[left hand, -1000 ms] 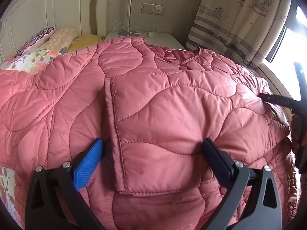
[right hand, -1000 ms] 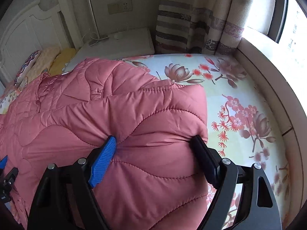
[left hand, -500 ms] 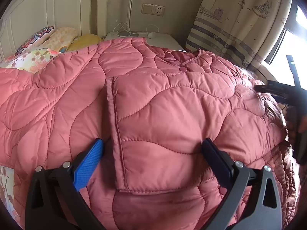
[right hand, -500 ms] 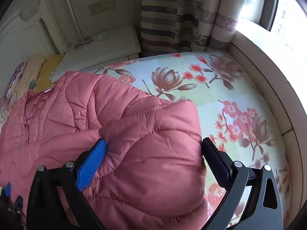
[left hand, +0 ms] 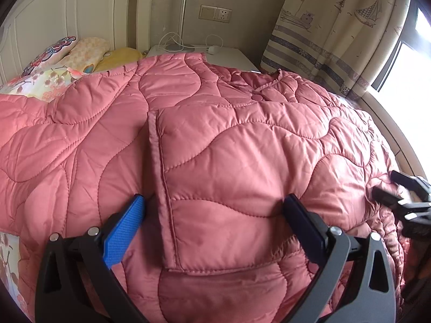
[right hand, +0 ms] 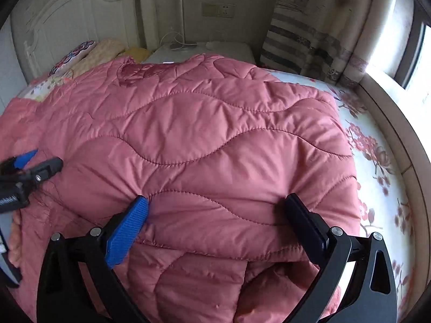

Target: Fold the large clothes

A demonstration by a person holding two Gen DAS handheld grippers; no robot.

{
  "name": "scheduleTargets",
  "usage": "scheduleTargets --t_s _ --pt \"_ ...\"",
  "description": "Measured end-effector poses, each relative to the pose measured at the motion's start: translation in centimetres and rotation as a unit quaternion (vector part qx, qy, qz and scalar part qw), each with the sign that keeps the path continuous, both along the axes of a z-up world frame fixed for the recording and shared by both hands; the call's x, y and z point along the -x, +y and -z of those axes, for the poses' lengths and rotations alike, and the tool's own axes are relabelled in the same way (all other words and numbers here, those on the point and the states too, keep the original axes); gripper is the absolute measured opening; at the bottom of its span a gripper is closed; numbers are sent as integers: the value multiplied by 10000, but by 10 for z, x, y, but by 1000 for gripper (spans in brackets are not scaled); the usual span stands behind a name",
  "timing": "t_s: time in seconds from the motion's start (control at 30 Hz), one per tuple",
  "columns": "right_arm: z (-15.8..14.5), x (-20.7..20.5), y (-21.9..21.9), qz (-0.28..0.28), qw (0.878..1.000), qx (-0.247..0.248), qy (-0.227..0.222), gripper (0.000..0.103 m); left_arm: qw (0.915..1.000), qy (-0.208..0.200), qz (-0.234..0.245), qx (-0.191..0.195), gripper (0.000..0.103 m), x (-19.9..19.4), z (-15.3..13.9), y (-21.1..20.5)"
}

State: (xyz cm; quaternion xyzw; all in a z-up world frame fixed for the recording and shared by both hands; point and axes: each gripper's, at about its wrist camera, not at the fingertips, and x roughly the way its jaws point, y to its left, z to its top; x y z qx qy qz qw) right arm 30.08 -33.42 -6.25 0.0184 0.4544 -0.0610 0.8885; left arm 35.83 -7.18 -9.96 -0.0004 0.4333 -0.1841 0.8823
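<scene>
A large pink quilted jacket (left hand: 215, 140) lies spread over the bed, with one sleeve folded across its front and its cuff near my left gripper. My left gripper (left hand: 215, 212) is open, its fingers pressed on the sleeve on either side of the cuff end. My right gripper (right hand: 215, 212) is open over the folded right part of the jacket (right hand: 215, 134), fingers resting on the fabric. Each gripper shows in the other's view: the right one at the right edge of the left wrist view (left hand: 404, 202), the left one at the left edge of the right wrist view (right hand: 24, 172).
A floral bedsheet (right hand: 377, 161) shows to the right of the jacket. Pillows (left hand: 67, 59) lie by the white headboard (left hand: 67, 8). A white nightstand (left hand: 229, 53) with cables stands behind, a curtain (left hand: 336, 27) and window to the right.
My right gripper has swung left and lowered, bringing the jacket's right part over onto the body. My left gripper has stayed put on the sleeve.
</scene>
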Motion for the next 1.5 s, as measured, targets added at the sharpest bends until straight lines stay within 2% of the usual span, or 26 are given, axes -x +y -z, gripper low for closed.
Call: scheduleTargets --t_s 0.13,0.23,0.3,0.4,0.47,0.5,0.53,0.57,0.63,0.67,0.7,0.73,0.8,0.83,0.87,0.9,0.93,0.97,1.0,1.03,1.17,1.2,1.27,1.33,1.43,1.5 --pt "-27 29 2 177 9980 -88 -601 98 10000 -16 -13 67 101 1 -1 2" --pt "-14 37 14 107 9989 47 -451 98 9987 -236 -301 340 101 7 -13 17" --pt "9 31 17 186 9995 253 -53 98 9946 -430 -591 744 101 16 -30 42" --pt "14 30 16 251 9996 151 38 98 9767 -892 -1304 1450 101 37 -60 105" --pt "13 29 14 238 9997 93 44 98 9581 -1126 -1880 1843 101 50 -69 156" --pt "14 30 13 240 9997 56 53 98 9418 -1152 -2360 2097 101 54 -70 197" --pt "14 30 13 240 9997 39 44 98 9305 -1144 -2663 2240 101 57 -69 220" --pt "14 30 13 239 9997 36 42 98 9136 -1131 -3061 2426 99 60 -66 249" --pt "14 30 13 237 9997 14 36 98 8604 -1020 -4108 2839 95 74 -53 320" --pt "14 31 12 236 9997 -10 31 98 8474 -998 -4342 2887 91 77 -50 336" --pt "14 32 14 238 9997 -25 27 98 8267 -1004 -4732 2872 91 81 -46 362" --pt "14 33 13 235 9997 -44 24 98 8111 -1033 -5018 2823 91 84 -44 381" --pt "16 33 11 225 9997 -61 20 98 7892 -1028 -5346 2843 91 82 -37 411" --pt "15 33 11 225 9997 -66 21 98 7838 -1022 -5382 2924 89 77 -34 424" --pt "16 33 11 223 9997 -75 19 98 7841 -1026 -5355 2966 87 72 -33 433" --pt "16 33 10 221 9997 -90 17 98 7888 -1012 -5314 2920 79 63 -33 441" --pt "16 33 10 220 9997 -113 11 98 7955 -986 -5241 2877 57 56 -33 444" --pt "15 33 9 216 9997 -136 5 98 8060 -915 -5068 2918 25 47 -32 447" --pt "15 33 9 217 9996 -162 -2 98 8174 -775 -4887 2951 13 36 -32 447" --pt "15 33 7 211 9996 -177 -7 98 8211 -768 -4847 2917 8 32 -35 443" --pt "13 36 5 222 9993 -281 -120 98 8267 -1624 -4565 2858 7 51 -81 386" --pt "11 38 3 242 9989 -357 -194 98 8376 -1892 -4259 2851 7 57 -101 360" --pt "4 46 -2 371 9960 -597 -552 98 8693 -2431 -3356 2694 7 63 -146 292" --pt "-7 58 -14 579 9874 -973 -1110 98 8934 -2662 -2510 2607 7 66 -171 235" --pt "-22 78 -32 1014 9678 -1232 -1946 98 9245 -2554 -1054 2625 9 61 -188 138" --pt "-30 92 -43 1365 9519 -1259 -2436 98 9421 -2343 -260 2385 11 58 -177 71"
